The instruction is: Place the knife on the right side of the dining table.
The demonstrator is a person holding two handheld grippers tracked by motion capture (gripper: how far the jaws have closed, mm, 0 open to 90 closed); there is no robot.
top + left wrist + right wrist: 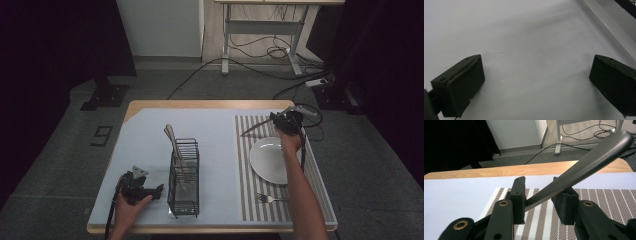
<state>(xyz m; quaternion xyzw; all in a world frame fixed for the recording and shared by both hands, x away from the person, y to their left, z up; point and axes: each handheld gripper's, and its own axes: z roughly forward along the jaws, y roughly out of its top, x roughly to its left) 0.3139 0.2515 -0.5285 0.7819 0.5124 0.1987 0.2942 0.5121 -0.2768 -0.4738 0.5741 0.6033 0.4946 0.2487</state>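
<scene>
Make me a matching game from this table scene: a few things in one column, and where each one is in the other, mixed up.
Things:
1. knife
2. fork
3. plate
4. rack

Places:
A. lying on the striped mat, at its near edge
B. standing on the pale cloth, left of the mat
C. clamped in the right tool, above the mat's far end
D. flat on the mat, between knife and fork

Pairs: 1-C, 2-A, 3-D, 4-B

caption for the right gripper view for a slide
Right gripper clamps a knife over the striped placemat.
</scene>
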